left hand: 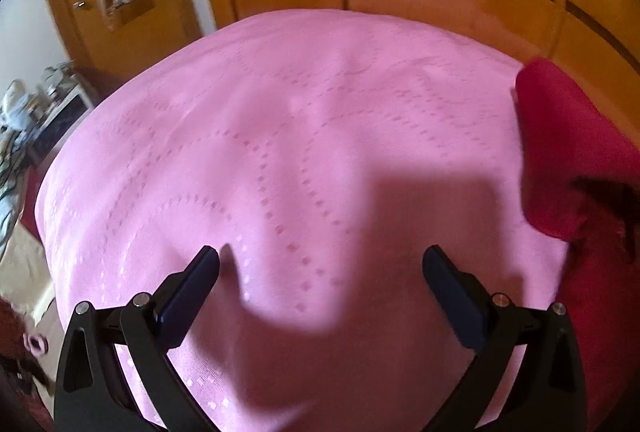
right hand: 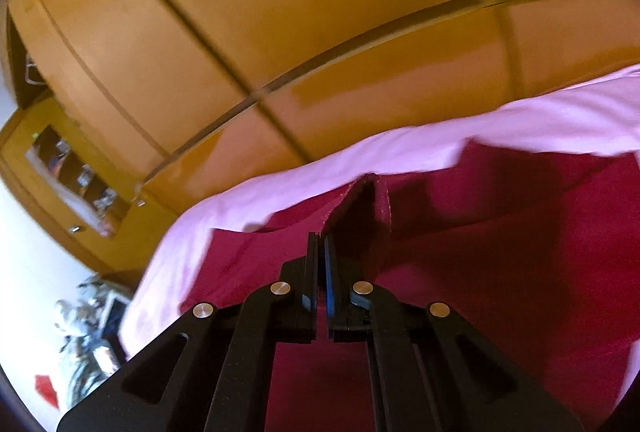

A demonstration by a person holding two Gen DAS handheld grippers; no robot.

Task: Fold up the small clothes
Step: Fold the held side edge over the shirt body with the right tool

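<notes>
The right gripper (right hand: pixel 320 244) is closed on an edge of the red garment (right hand: pixel 480 272), filling the frame's lower right over the pink bedspread (right hand: pixel 400 152). The left gripper (left hand: pixel 320 264) is spread wide, empty. A fold is judged underway; a second corner must be taken next.

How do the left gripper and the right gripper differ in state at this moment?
The left gripper has its jaws spread wide and holds nothing; the right gripper has its jaws closed on an edge of the dark red cloth garment. The left one hangs over the bare pink patterned bedspread; the right one is over the red garment. Both are black with blue pads.
</notes>
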